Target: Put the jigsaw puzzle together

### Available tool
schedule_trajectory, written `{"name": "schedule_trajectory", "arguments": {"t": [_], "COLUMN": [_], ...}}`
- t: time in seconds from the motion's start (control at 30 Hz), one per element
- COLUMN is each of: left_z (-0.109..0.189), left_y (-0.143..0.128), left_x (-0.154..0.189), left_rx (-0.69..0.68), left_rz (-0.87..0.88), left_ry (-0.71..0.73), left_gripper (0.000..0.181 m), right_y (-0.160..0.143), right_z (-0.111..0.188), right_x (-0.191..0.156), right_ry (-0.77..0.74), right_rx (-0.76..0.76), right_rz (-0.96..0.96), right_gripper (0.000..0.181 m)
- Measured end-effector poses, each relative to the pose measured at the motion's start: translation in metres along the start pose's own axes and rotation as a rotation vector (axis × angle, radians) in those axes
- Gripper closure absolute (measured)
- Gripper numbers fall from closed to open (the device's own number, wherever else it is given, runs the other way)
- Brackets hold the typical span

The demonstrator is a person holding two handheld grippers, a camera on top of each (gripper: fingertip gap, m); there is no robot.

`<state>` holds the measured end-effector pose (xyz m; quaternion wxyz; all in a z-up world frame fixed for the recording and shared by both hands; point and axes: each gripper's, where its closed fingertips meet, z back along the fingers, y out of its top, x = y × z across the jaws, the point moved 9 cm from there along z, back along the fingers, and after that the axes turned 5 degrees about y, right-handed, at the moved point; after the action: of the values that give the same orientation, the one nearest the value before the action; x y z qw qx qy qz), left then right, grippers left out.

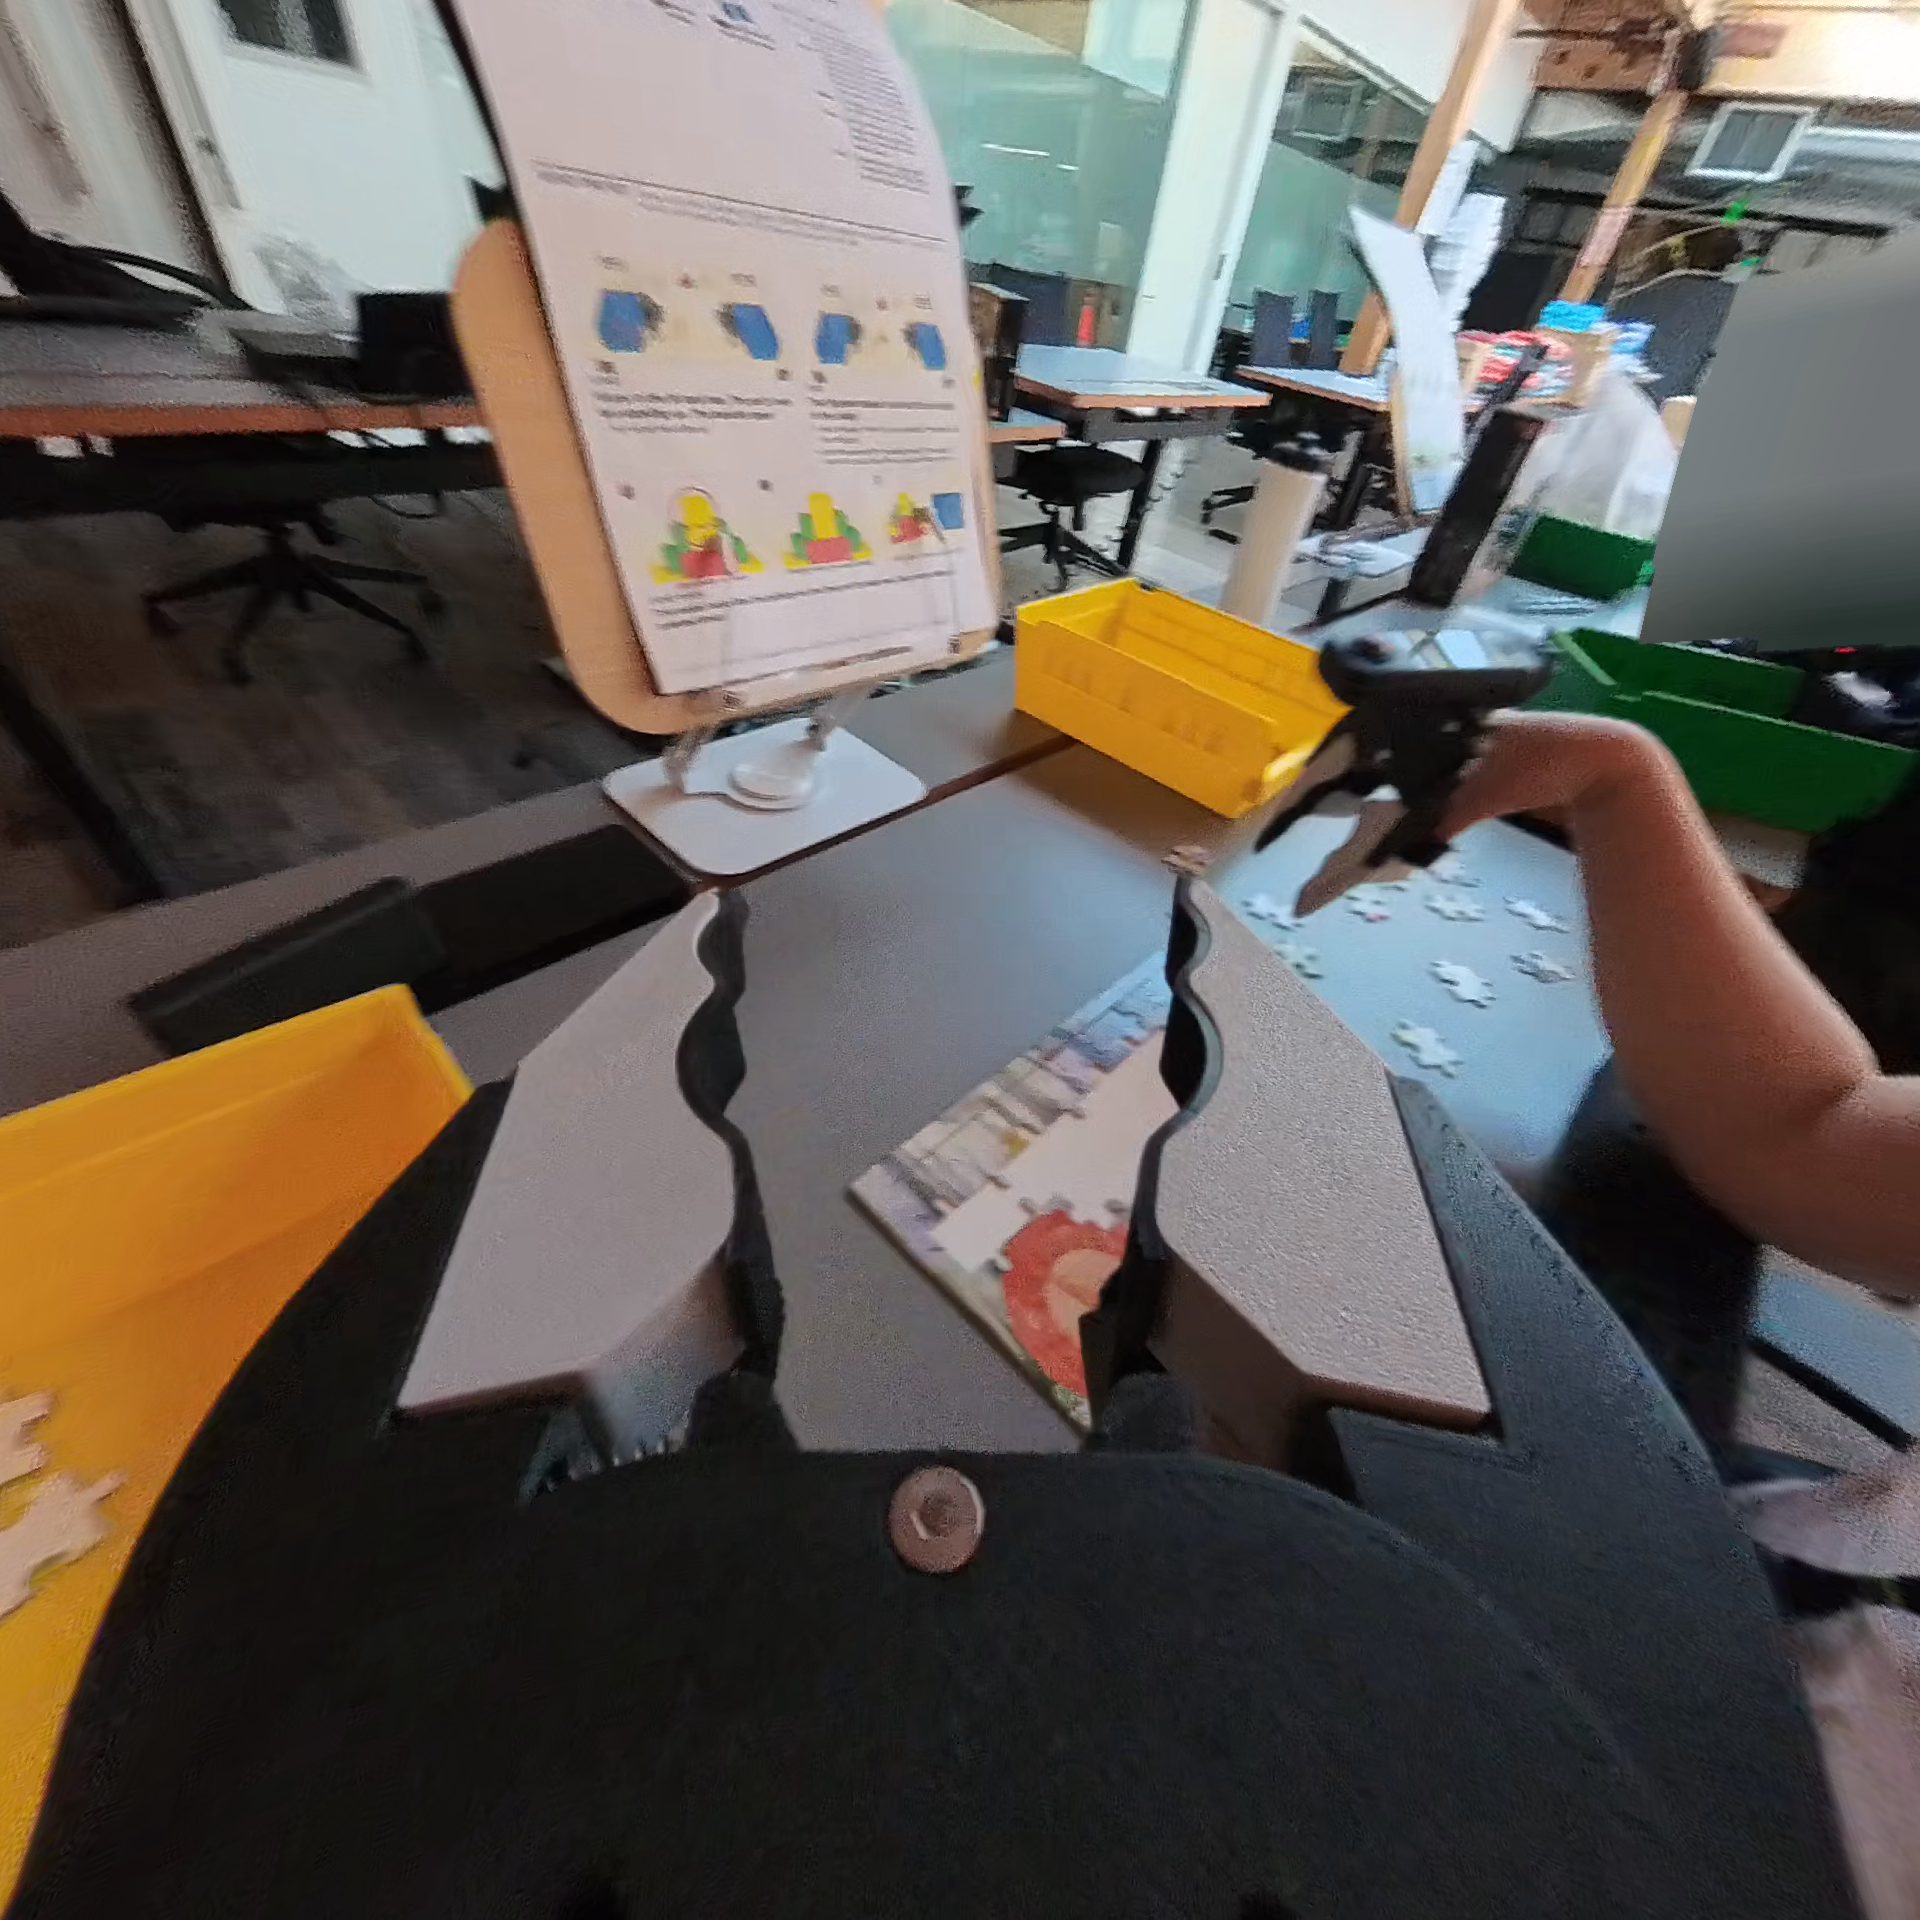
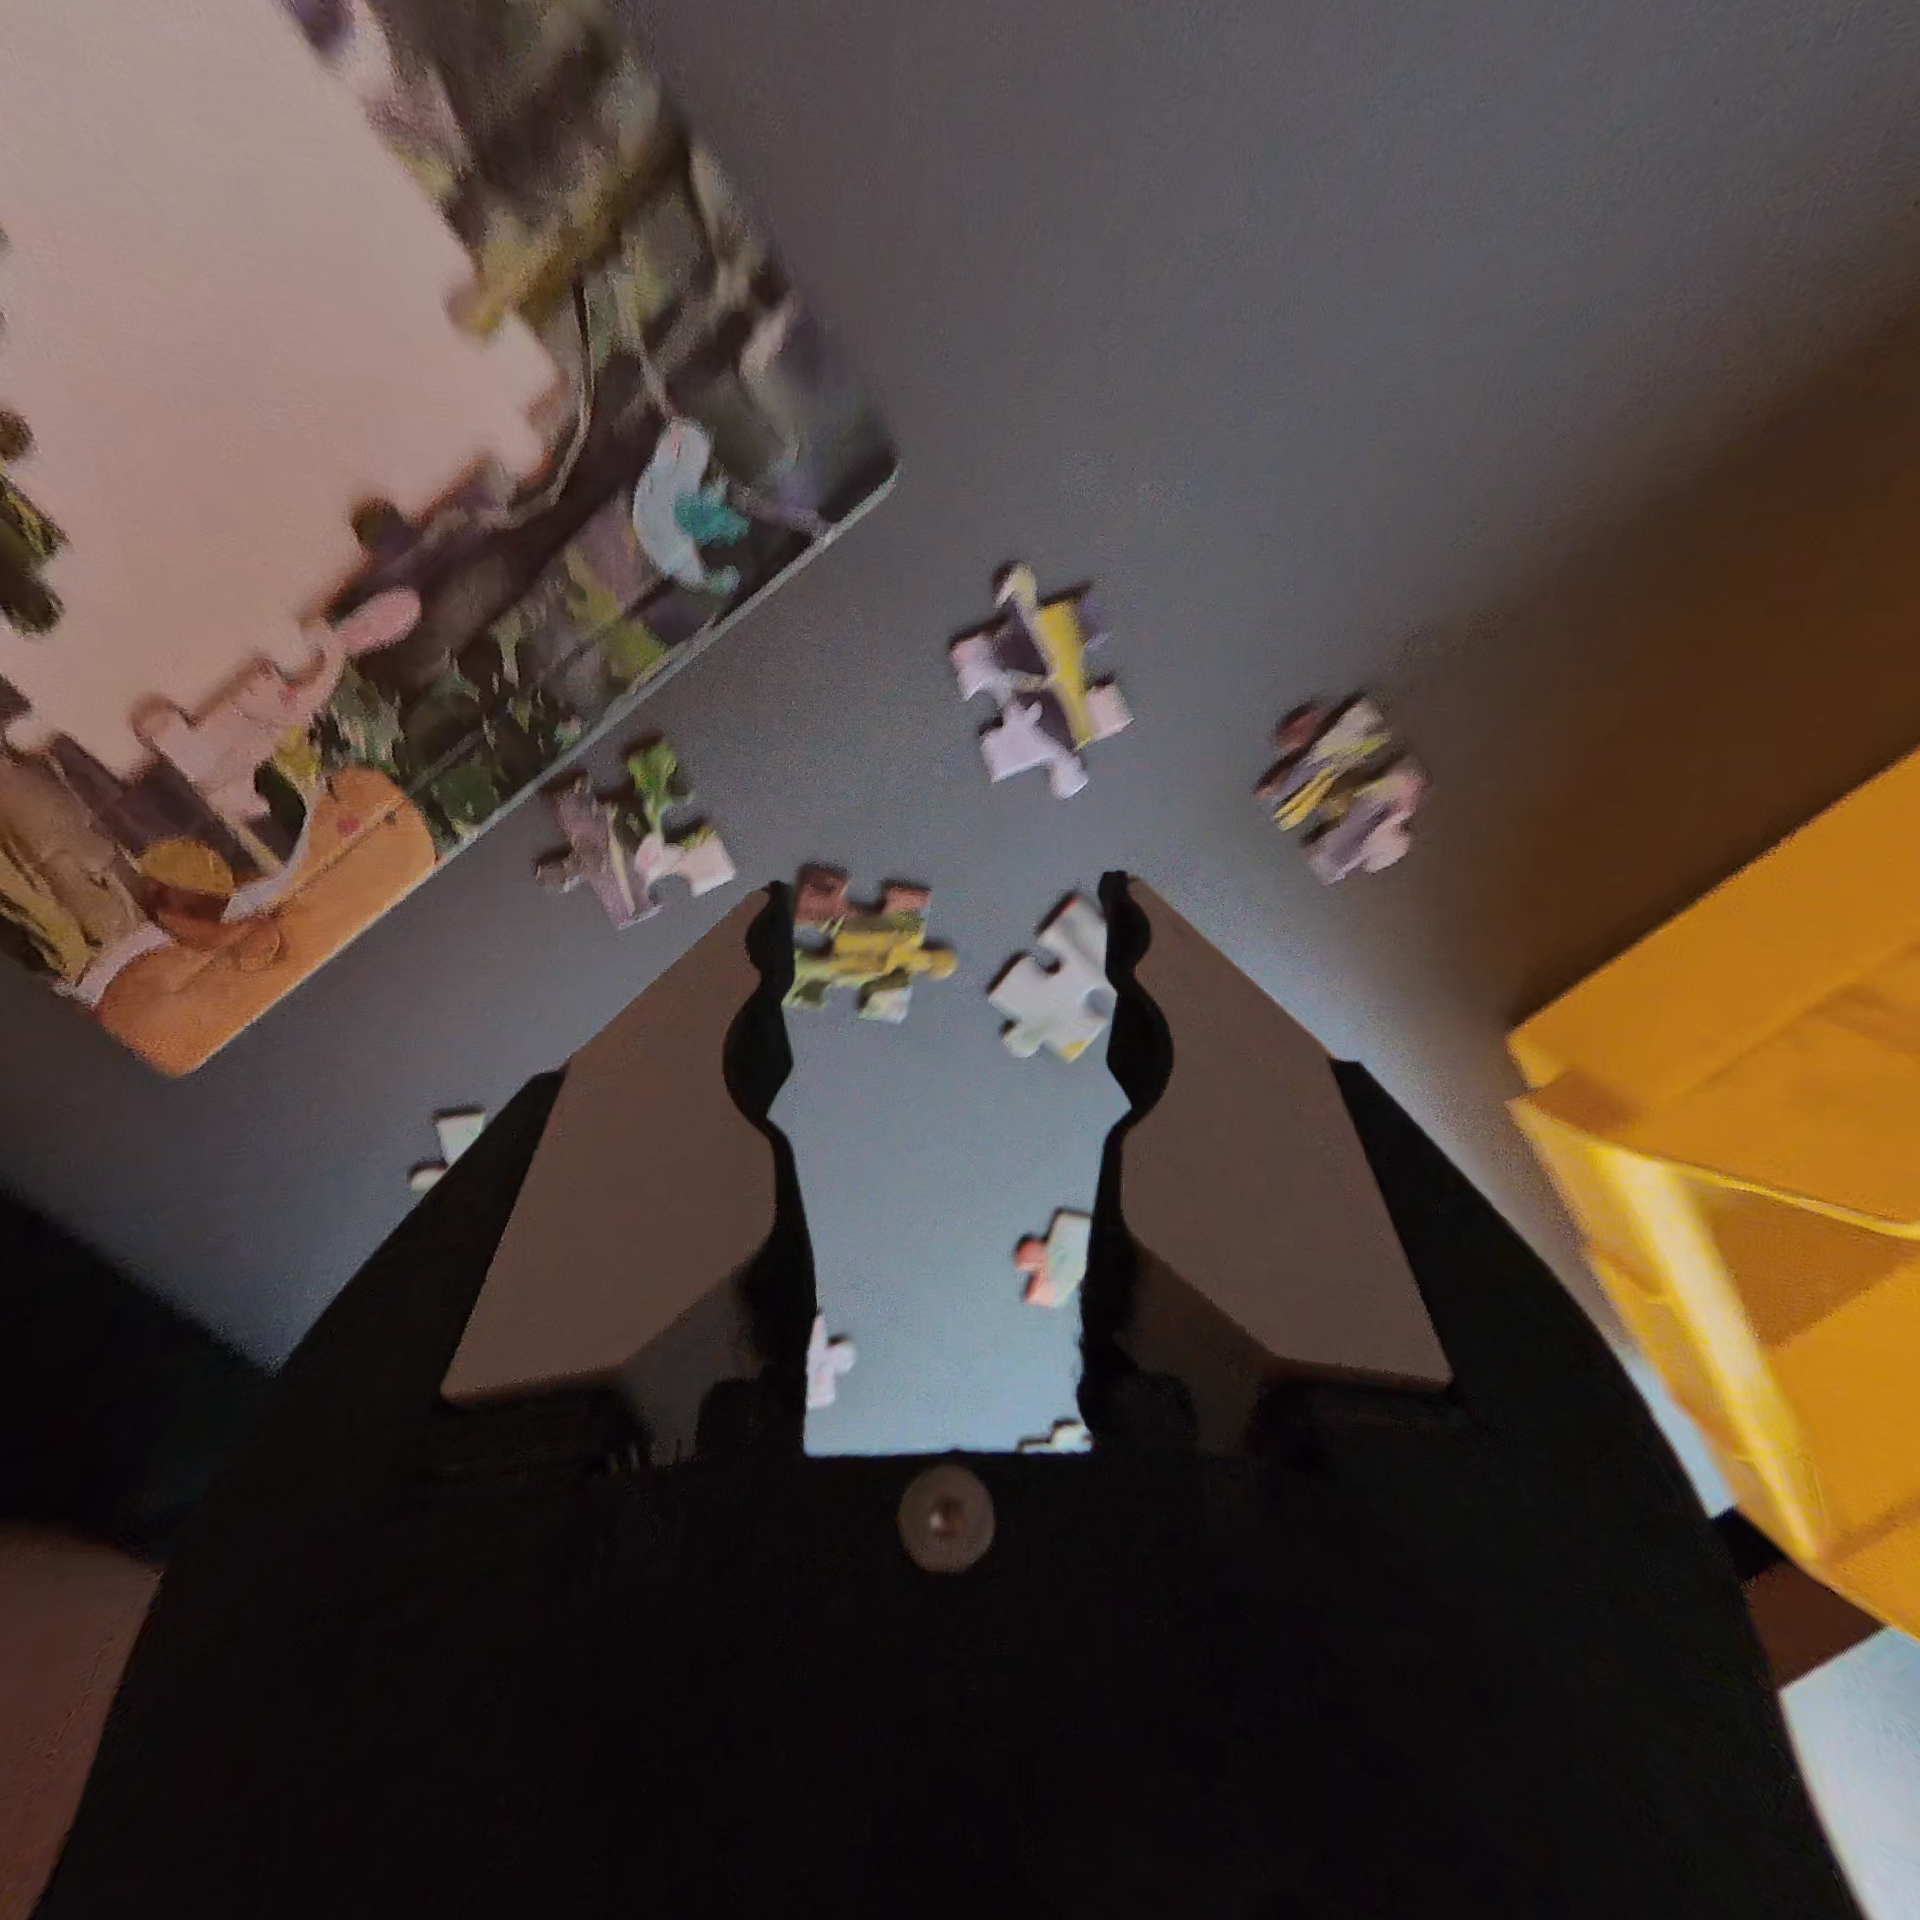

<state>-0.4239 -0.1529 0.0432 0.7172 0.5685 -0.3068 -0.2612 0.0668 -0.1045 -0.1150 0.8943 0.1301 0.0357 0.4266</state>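
Cardboard puzzle board (image 2: 343, 582) lay at ten o'clock, its middle bare and pale. Loose pieces (image 2: 1039, 681) sat near. My right gripper (image 2: 940, 925) and left gripper (image 1: 951, 914) gaped wide, holding nothing.

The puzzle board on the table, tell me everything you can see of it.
The puzzle board is a flat, thin rectangle with rounded corners, lying on the dark grey table. Pieces already joined around its edges form a colourful cartoon picture, blurred here. A large pale patch in its middle is unfilled, with a jagged interlocking border. Loose puzzle pieces lie apart beside it. Neither gripper touches it; the left gripper's finger hides part of it.
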Motion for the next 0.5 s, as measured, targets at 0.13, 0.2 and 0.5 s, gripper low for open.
{"name": "schedule_trajectory", "arguments": {"t": [0.13,0.2,0.5], "left_z": [0.023,0.016,-0.042], "left_y": [0.005,-0.009,-0.086], "left_x": [-0.069,-0.104,-0.228], "left_rx": [-0.093,-0.366,-1.029], "left_rz": [-0.202,-0.241,0.081], "left_ry": [0.427,0.522,0.703], "left_gripper": [0.101,0.126,0.111], "right_y": [0.024,0.026,0.035], "right_z": [0.090,0.125,0.125], "right_x": [0.008,0.004,-0.001], "right_ry": [-0.274,-0.271,-0.399], "right_rx": [0.694,1.015,1.022], "right_rz": [0.070,0.053,0.112], "right_gripper": [0.112,0.112,0.116]}}
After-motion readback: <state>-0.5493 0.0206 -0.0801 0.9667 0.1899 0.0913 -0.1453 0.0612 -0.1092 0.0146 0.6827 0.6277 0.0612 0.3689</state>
